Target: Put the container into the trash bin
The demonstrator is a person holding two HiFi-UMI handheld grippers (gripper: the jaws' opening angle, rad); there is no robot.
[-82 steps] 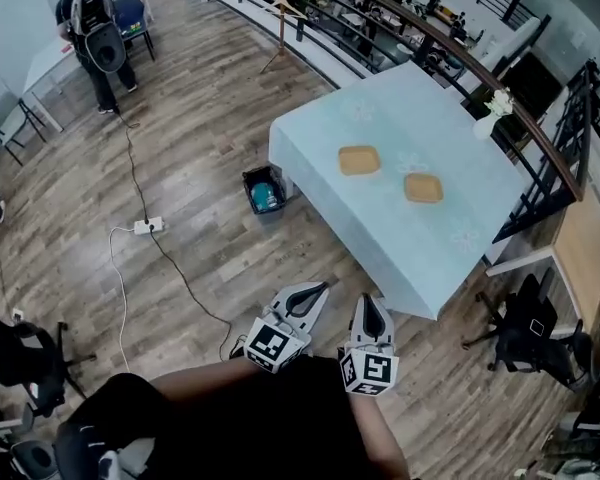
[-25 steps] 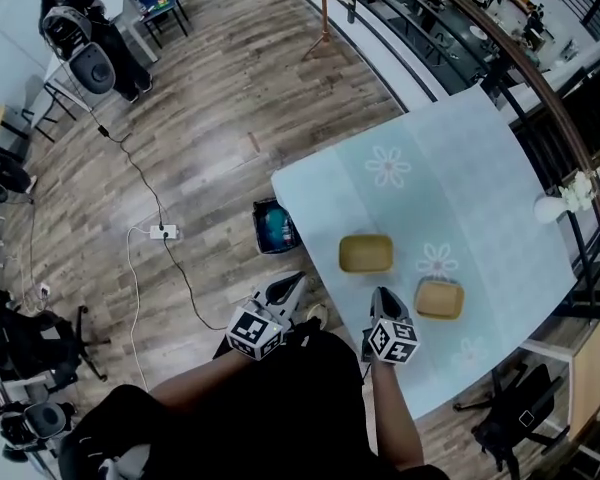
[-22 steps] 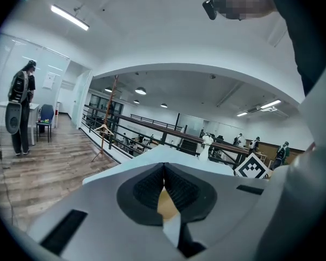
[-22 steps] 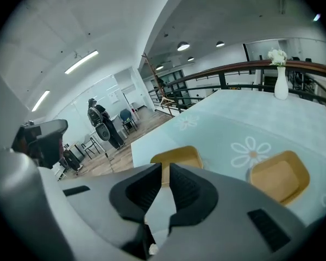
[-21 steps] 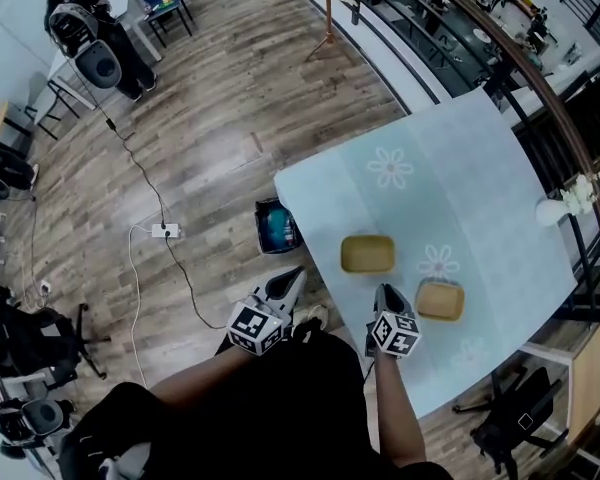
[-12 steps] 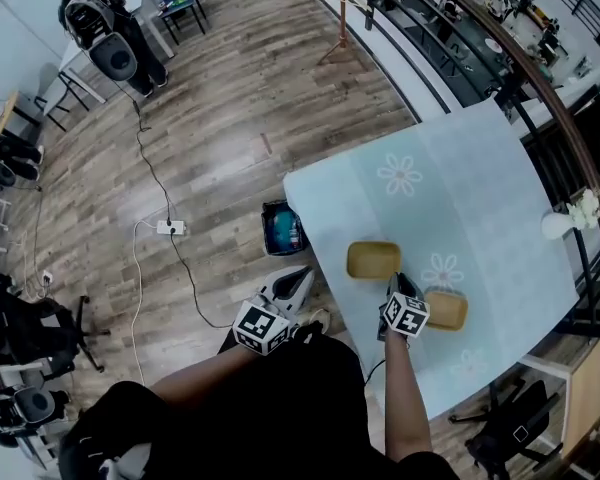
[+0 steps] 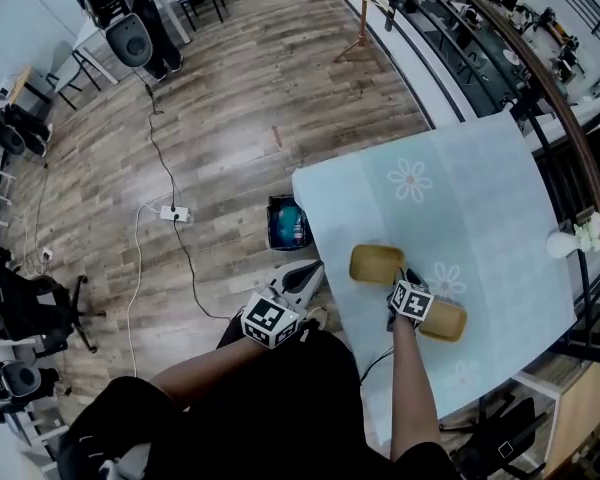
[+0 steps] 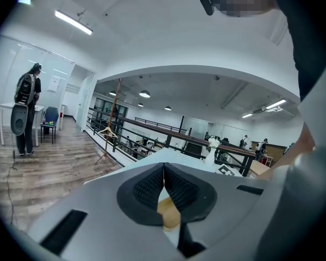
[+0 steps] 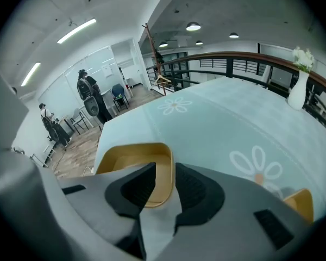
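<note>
Two tan containers lie on the table (image 7: 460,198) with its pale blue flowered cloth: one (image 7: 372,262) near the table's left edge, the other (image 7: 448,322) closer to me. My right gripper (image 7: 405,276) reaches down at the first container (image 9: 127,156). Its jaws are opening, and the container's right rim stands between the pads of the right gripper (image 9: 164,167) without being pressed. The dark trash bin (image 7: 286,224) stands on the floor at the table's left corner. My left gripper (image 7: 312,271) hovers beside the table edge, its jaws (image 8: 164,170) shut on nothing.
A white vase with flowers (image 9: 298,88) stands at the table's far side by the railing. On the wood floor lie a power strip (image 7: 176,213) and cables. Office chairs (image 7: 25,308) are at the left, and a person (image 7: 120,13) stands far off.
My right gripper has gone forward and down over the table to the left container, and its jaws have parted. The left gripper has stayed put.
</note>
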